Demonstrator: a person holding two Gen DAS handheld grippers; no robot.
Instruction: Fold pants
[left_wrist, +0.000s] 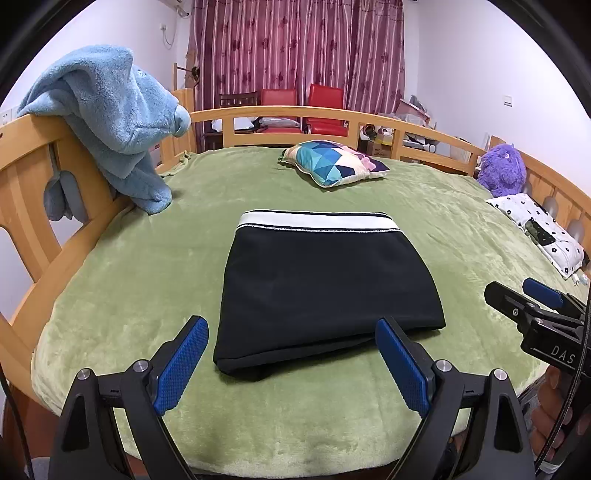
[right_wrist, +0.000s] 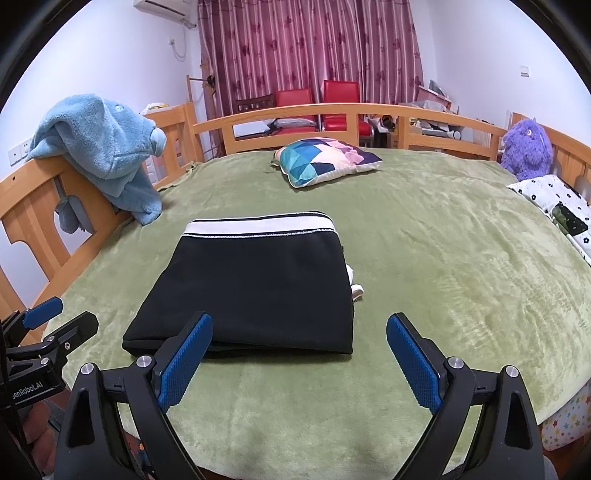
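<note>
Left wrist view: black pants (left_wrist: 325, 288) folded into a flat rectangle on the green blanket (left_wrist: 443, 221), white waistband at the far end toward the colorful pillow (left_wrist: 332, 162), long axis running away from the camera (folded edge nearest). Left gripper (left_wrist: 291, 365) spread wide, holding nothing, just short of the near edge.

Right wrist view: pants (right_wrist: 255, 284) sit left of centre, waistband far. Right gripper (right_wrist: 299, 363) also spread apart, empty.

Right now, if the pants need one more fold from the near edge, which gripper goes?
Probably left. The left gripper is open, straddling the near edge of the pants. The right gripper is open too, but centred past their right corner.
</note>
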